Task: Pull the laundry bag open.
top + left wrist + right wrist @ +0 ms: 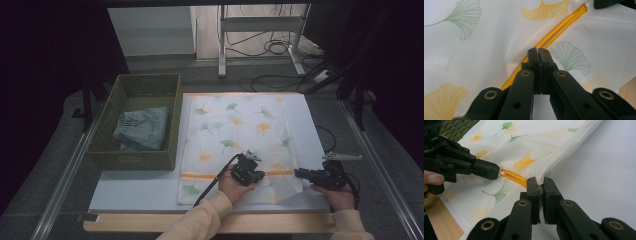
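Two grippers: you have both down on the near part of the white pillowcase (240, 140), which lies flat on the white board (135, 190) of the table.
Left gripper (248, 167): you hold it over the middle of the yellow zipper (235, 175); its jaws are pressed together on the small zipper pull, as the left gripper view shows, with the tips (538, 51) right at the yellow line (559, 28).
Right gripper (306, 174): you hold it at the pillowcase's near right edge; its jaws are pinched on the fabric edge beside the zipper's end, with the tips (541, 182) clamping the folded seam in the right gripper view.
Between them: in the right gripper view your left gripper (490, 171) sits farther along the same yellow zipper (515, 176), with a short open stretch of it between the two.
Pillowcase pattern: green and orange ginkgo leaves on white cloth (499, 47), (534, 142).
Basket: a green woven basket (172, 135) stands just left of the pillowcase, touching the board's edge, well apart from your hands.
Basket contents: folded light-blue denim (142, 130) lies inside.
Hands: your left hand (231, 186) and right hand (342, 196) come in from the near edge in pale sleeves.
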Demonstrator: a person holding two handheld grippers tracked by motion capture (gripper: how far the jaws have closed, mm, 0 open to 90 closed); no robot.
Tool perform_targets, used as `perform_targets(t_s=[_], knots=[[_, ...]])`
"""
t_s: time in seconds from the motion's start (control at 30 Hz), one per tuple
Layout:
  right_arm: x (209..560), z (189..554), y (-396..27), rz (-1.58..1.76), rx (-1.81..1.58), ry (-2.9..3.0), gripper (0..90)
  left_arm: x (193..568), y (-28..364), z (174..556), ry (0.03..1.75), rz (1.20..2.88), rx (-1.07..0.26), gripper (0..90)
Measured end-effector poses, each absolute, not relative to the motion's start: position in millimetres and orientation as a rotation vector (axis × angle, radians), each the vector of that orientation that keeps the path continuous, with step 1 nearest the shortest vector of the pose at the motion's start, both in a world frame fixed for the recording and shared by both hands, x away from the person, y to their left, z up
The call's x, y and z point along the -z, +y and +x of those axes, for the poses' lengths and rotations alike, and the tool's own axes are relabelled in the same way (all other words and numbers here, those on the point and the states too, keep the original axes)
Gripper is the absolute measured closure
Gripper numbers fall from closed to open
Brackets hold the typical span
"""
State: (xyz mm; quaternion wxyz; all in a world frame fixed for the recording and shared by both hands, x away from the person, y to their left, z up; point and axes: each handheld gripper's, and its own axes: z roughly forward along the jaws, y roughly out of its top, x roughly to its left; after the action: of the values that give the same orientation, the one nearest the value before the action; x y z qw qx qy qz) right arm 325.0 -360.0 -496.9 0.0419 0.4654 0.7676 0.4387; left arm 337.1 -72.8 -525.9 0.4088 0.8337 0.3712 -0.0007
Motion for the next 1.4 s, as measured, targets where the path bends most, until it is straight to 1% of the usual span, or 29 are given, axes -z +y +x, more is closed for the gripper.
perform_targets(t_s=[0.77,1.4], knots=[[498,325,-362,1.43,-1.33,2.335,84.3,527,-53,337,0.977,2.092,0.006,90.0],[498,325,-362,1.428,-1.324,2.332,84.3,530,-35,331,0.993,2.08,-0.028,90.0]])
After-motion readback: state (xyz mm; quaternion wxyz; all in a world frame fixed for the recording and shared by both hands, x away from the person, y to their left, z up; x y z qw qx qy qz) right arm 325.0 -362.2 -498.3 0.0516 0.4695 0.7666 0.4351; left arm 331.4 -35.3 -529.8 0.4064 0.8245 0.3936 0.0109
